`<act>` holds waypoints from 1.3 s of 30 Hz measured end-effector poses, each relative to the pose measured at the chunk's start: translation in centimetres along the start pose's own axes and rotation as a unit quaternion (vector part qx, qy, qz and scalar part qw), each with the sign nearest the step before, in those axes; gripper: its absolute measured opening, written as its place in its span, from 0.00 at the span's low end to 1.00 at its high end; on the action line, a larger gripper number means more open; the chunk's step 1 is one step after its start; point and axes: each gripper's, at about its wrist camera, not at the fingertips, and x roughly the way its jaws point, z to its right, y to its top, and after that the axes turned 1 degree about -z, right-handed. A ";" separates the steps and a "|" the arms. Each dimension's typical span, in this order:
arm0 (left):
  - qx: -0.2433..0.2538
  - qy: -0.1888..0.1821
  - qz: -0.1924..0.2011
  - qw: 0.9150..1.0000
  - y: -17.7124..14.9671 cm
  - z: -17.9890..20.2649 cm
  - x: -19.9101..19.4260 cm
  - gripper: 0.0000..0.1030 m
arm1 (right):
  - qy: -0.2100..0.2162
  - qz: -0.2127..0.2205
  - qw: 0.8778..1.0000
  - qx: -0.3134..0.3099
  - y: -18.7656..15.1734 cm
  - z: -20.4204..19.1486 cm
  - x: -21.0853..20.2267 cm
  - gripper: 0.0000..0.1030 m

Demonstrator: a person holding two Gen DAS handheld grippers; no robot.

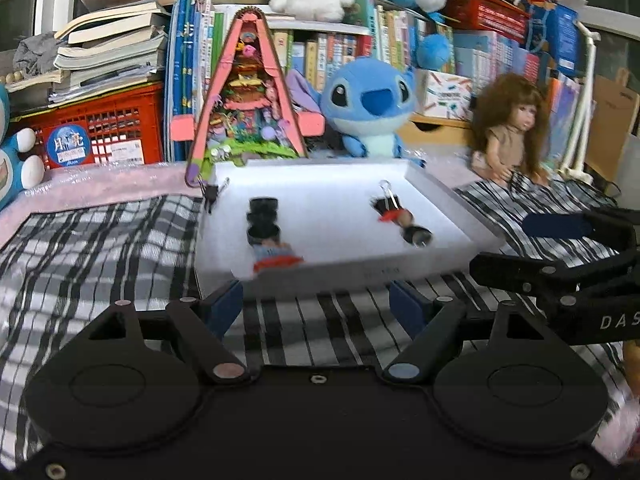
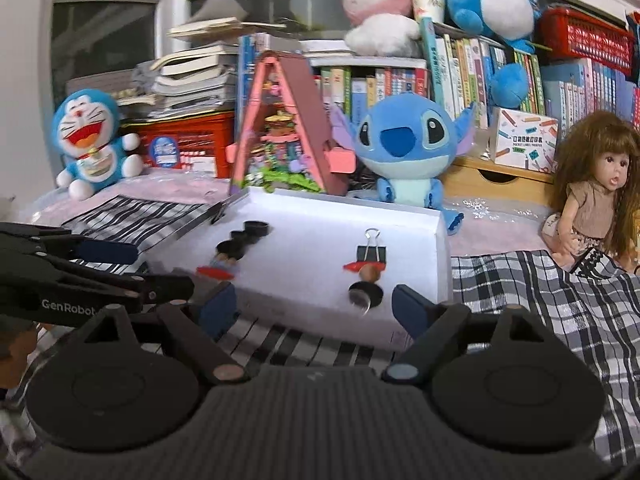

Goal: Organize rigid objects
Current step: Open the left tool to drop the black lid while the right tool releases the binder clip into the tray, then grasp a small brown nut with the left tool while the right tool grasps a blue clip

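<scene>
The left hand-held gripper (image 1: 316, 306) is seen with its blue-padded jaws spread apart and nothing between them, just short of the near edge of a white tray (image 1: 440, 258). The right hand-held gripper (image 2: 316, 304) is likewise spread apart and empty, beside the left one, at the same near edge.

Inside the tray, two groups of small things are laid. Toward the left side, a stack of black rings (image 1: 262, 220) is set with its long axis running from the near edge to the far edge, and a small figure with a red base (image 1: 276, 258) lies at its near end. Toward the right side, a black binder clip (image 2: 372, 254) is placed with its wire handle pointing to the far edge; a second small figure (image 2: 368, 270) and a round black piece (image 2: 365, 294) follow it in a line toward the near edge. Another clip (image 1: 211, 194) is clamped on the tray's far left corner.

The tray rests on a black-and-white checked cloth (image 1: 100, 248). Behind it are seen a pink A-frame miniature house (image 1: 248, 96), a blue plush toy (image 1: 372, 104), a doll with brown hair (image 1: 510, 132), a red crate (image 1: 104, 132) and shelves of books (image 1: 332, 56).
</scene>
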 end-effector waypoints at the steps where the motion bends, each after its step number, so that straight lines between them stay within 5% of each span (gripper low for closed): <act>1: 0.001 -0.003 0.000 1.000 -0.4 0.1 -0.3 0.77 | 0.004 0.002 1.000 -0.003 -0.3 -0.1 -0.5 0.90; 21: 0.001 -0.030 -0.026 0.999 -5.6 0.8 -4.3 0.76 | 0.046 0.025 0.996 -0.077 -5.2 -3.1 -6.2 0.97; 39: -0.015 -0.051 -0.051 0.997 -6.7 0.6 -3.9 0.54 | 0.068 0.002 0.994 -0.081 -7.5 -3.6 -6.8 0.99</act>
